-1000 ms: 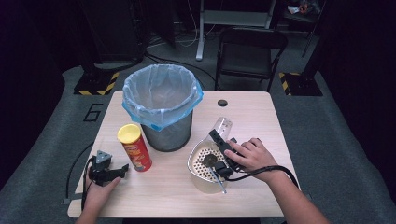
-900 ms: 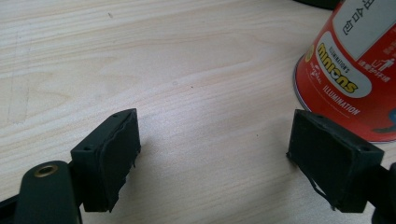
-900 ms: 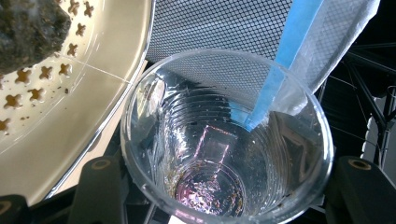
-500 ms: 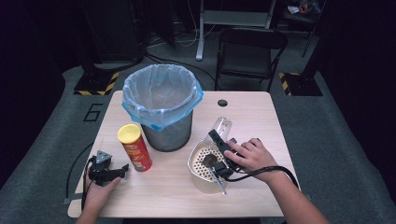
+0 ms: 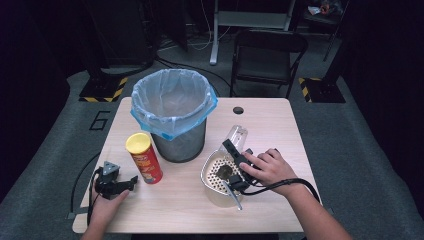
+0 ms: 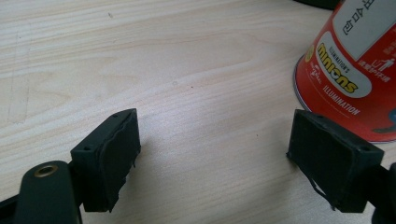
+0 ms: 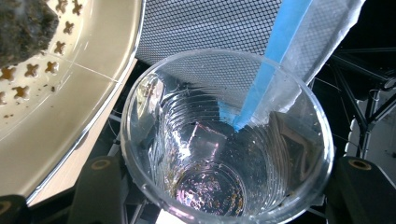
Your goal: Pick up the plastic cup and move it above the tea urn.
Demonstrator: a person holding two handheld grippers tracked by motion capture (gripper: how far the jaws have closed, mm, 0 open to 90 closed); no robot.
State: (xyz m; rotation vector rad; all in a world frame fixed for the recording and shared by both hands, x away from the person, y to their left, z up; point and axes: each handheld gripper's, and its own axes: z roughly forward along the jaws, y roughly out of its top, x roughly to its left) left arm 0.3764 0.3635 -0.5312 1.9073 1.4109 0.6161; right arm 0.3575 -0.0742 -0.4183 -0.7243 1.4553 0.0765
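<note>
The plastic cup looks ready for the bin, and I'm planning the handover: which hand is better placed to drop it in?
Right, probably. The right gripper is shut on the plastic cup beside the bin. The left gripper is open over bare table by the red can.

Left gripper [image 5: 134,181] low at table's near-left, jaws wide apart, nothing between. Right gripper [image 5: 231,148] clamped, hand [image 5: 267,167] angled forward-left.

A clear ribbed plastic cup [image 7: 227,140] (brown crumbs in its bottom) sits between the right claw's [image 5: 239,150] jaws, tipped on its side just beside a perforated cream bowl [image 5: 214,172] on the worktop.
</note>
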